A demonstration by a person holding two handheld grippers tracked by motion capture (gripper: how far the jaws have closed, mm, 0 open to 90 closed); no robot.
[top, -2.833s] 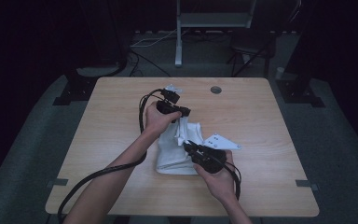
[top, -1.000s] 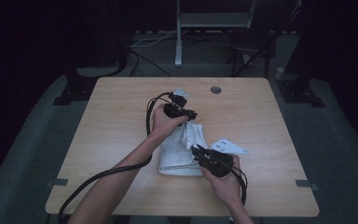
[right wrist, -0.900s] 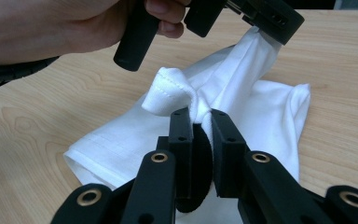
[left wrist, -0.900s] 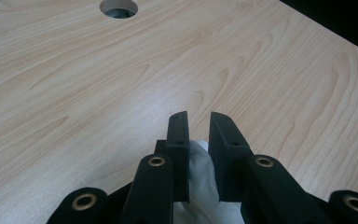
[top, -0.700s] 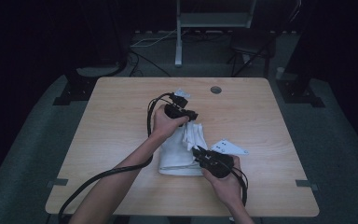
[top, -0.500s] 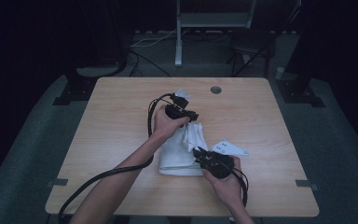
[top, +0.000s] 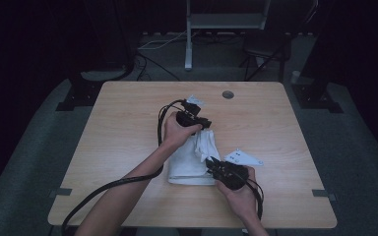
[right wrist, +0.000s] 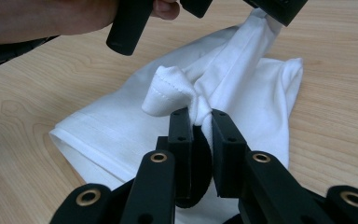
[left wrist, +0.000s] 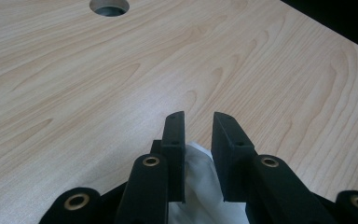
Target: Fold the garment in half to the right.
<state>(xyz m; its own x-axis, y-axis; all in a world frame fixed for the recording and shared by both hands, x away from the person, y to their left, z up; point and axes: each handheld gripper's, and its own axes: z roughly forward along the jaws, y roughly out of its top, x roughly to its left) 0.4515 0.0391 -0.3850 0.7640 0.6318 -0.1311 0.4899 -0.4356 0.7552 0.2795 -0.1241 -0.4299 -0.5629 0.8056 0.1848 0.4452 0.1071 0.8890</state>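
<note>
White cloth lay crumpled mid-table, toward the near edge. Right gripper pinched a gathered fold of it, jaws narrow. Left gripper had its jaws easing apart, cloth between them; pad contact hard to judge. Table was bare all round. A cable hole sat near the far edge. Cloth's underside hidden.

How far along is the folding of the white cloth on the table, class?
Done: the cloth lies partly folded, its near edge doubled flat on the table. In hand: the right claw pinches a bunched fold, and the left claw holds up a strip; its jaws have just been opening, with cloth between them. Left: probably laying that strip flat and smoothing it.
</note>
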